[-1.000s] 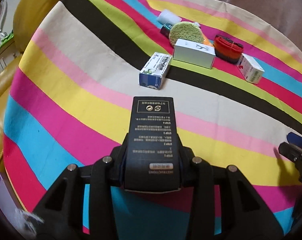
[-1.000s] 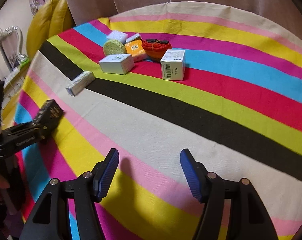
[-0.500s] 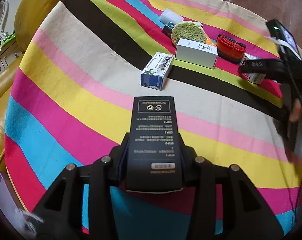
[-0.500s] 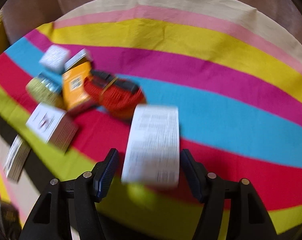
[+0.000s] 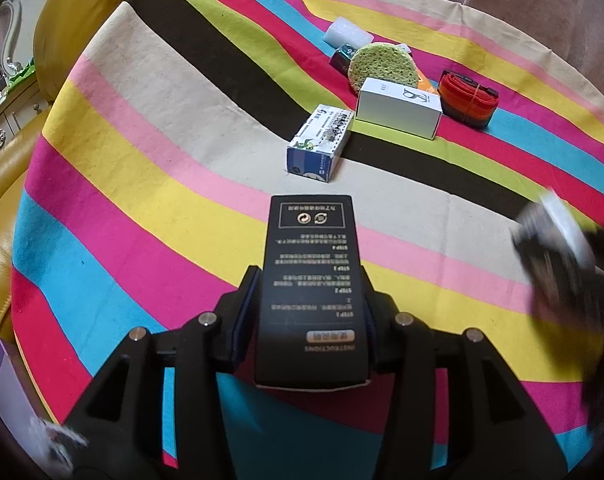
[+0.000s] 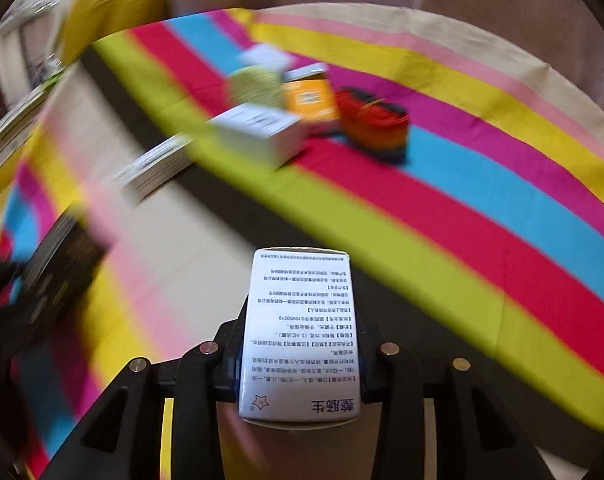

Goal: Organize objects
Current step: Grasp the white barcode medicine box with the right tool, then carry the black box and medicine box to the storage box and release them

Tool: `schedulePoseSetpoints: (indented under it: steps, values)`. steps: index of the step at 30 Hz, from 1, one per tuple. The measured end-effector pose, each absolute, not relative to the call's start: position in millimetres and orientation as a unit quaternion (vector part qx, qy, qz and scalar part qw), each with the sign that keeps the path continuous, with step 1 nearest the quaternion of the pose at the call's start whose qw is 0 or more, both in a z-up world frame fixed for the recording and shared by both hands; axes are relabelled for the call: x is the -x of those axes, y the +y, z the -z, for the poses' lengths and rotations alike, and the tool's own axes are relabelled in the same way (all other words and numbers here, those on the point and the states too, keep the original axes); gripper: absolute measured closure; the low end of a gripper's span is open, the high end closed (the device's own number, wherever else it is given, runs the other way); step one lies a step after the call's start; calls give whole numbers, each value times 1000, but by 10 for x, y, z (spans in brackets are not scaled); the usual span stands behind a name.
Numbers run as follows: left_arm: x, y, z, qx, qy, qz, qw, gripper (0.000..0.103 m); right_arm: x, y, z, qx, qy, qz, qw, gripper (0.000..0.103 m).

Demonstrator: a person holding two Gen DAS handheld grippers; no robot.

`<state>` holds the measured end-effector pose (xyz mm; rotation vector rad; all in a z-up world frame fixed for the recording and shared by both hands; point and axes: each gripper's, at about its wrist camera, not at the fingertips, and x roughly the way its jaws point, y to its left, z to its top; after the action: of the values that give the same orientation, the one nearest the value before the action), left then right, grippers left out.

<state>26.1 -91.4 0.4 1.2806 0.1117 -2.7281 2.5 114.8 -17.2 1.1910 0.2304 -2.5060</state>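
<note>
A black box (image 5: 311,240) with printed instructions sits between the fingers of my left gripper (image 5: 310,279), low over the striped cloth (image 5: 142,168). The jaws are opening, and the pads still touch the box's sides. My right gripper (image 6: 300,330) is closing on a white medicine box (image 6: 302,296) with printed text, its pads against both sides, held clear above the cloth. In the left wrist view that gripper and the white medicine box (image 5: 561,224) are a blur at the right edge. The black box (image 6: 62,256) shows blurred at the left of the right wrist view.
Toward the far side of the table lie a blue-and-white carton (image 5: 317,144), a white box (image 5: 399,110), a green sponge (image 5: 383,70), a white foam block (image 5: 347,36), an orange box (image 6: 309,100) and a red strap roll (image 5: 467,98). A yellow sofa (image 5: 74,12) borders the left.
My right gripper went to the white medicine box beside the red strap roll, shut on it and carried it back toward the near side. The left hand stayed put; its fingers spread slightly.
</note>
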Motion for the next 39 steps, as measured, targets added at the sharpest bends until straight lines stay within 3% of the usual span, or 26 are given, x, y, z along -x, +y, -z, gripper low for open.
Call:
schedulePoseSetpoints:
  steps: [6, 36, 39]
  values:
    - [-264, -906, -2, -424, 32, 903, 68, 51, -363, 929, 145, -405, 117, 889, 178, 63]
    - [-292, -919, 8, -424, 35, 901, 85, 45, -254, 1038, 146, -418, 81, 890, 163, 63]
    - [-371, -818, -25, -433, 20, 896, 92, 59, -292, 1042, 135, -421, 80, 891, 153, 63]
